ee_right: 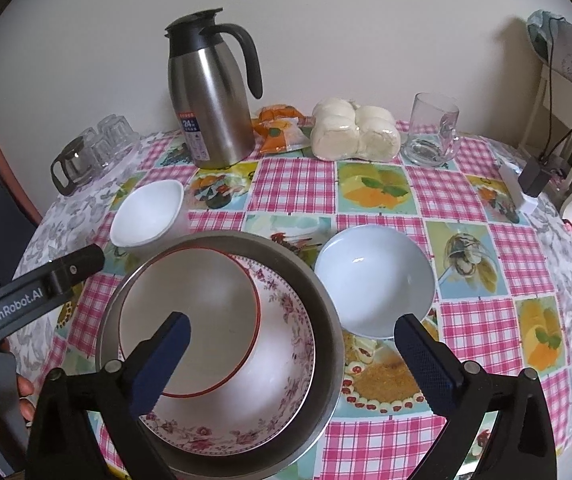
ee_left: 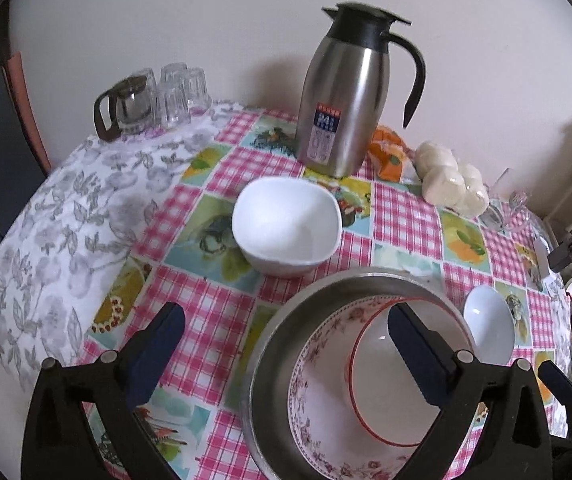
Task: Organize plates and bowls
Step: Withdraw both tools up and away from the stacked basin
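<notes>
A steel bowl holds a floral-rimmed bowl, which holds a red-rimmed white bowl. A square white bowl stands behind and to the left of the stack. A round pale-blue bowl stands to its right. My left gripper is open and empty, its right finger over the stack. My right gripper is open and empty, straddling the stack's right rim. The left gripper's body shows in the right wrist view.
A steel thermos jug, a glass pot with upturned glasses, an orange packet, wrapped white buns and a glass mug line the table's far side by the wall. A shelf stands right.
</notes>
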The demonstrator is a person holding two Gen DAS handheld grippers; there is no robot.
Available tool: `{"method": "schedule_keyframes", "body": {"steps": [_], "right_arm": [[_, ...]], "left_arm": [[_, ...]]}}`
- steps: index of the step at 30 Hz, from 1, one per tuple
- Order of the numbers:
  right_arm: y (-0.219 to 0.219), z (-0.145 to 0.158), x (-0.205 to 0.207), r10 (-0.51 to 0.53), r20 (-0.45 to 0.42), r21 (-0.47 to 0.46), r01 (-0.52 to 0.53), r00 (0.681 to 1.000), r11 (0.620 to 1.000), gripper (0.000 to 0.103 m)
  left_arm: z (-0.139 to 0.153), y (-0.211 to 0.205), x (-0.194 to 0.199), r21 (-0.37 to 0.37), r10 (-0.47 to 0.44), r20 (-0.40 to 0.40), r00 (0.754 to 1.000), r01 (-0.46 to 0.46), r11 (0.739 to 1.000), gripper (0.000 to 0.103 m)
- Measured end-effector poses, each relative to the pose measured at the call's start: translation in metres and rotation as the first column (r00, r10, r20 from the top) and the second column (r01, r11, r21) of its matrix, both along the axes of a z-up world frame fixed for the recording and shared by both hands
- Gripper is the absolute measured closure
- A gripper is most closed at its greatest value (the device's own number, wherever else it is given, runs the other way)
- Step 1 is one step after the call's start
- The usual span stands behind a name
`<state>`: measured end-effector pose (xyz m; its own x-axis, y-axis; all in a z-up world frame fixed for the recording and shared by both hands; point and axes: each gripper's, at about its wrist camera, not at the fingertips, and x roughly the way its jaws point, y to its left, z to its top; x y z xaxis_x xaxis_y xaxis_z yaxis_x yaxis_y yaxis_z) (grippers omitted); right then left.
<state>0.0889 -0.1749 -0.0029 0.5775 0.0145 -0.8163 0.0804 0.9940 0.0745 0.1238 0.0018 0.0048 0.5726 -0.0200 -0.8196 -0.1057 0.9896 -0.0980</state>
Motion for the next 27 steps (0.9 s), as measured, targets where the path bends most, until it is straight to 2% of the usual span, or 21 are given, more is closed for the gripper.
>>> {"method": "schedule_keyframes", "body": {"steps": [6, 9, 17, 22, 27], "right_arm": [[0.001, 0.014, -0.005, -0.015, 0.069, -0.003, 0.015, 0.998, 1.0, 0.0], [0.003, 0.017, -0.006, -0.032, 0.085, -0.029, 0.034, 0.996, 0.999, 0.0], [0.004, 0.02, -0.008, -0.077, 0.114, -0.04, 0.082, 0.991, 0.996, 0.0], [0.005, 0.019, -0.007, -0.068, 0.112, -0.015, 0.07, 0.991, 0.997, 0.0], [0.012, 0.021, -0.004, -0.056, 0.137, -0.013, 0.058, 0.989, 0.998, 0.0]], "left_arm": [[0.017, 0.001, 0.001, 0.085, 0.014, 0.087, 0.996, -0.022, 0.996, 0.002], [0.021, 0.004, 0.002, 0.088, 0.026, 0.105, 0.994, -0.035, 0.996, 0.002], [0.025, 0.018, 0.005, 0.007, 0.034, 0.121, 0.992, -0.035, 0.999, 0.002], [0.025, 0.033, 0.011, -0.061, 0.051, 0.131, 0.99, -0.043, 0.997, 0.002], [0.019, 0.049, 0.02, -0.084, 0.083, 0.123, 0.989, -0.073, 0.994, 0.002]]}}
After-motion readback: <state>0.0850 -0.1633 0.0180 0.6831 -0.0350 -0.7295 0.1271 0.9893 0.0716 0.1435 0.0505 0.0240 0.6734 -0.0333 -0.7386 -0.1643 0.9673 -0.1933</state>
